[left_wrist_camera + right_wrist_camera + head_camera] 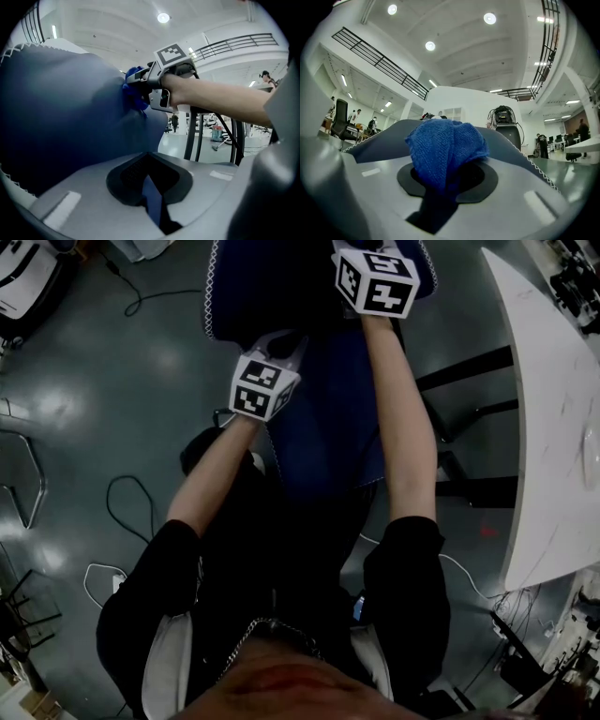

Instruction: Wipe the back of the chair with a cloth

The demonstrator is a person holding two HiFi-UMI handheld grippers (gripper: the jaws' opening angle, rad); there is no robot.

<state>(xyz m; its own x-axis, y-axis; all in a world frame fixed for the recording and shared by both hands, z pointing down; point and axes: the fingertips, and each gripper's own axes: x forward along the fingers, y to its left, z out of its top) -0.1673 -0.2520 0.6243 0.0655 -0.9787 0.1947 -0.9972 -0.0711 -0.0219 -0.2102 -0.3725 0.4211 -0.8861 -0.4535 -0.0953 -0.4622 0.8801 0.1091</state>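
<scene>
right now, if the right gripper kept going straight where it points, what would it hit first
The chair back. The cloth held by the right gripper looks pressed against it, with nothing else between.

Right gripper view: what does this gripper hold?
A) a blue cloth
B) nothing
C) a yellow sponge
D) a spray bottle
A: the right gripper is shut on a bunched blue cloth, with the chair back just beyond it.

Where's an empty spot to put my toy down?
The white table at the right looks mostly bare. The floor left of the chair is open, between cables. Crowded: the chair, with the left gripper and right gripper.
</scene>
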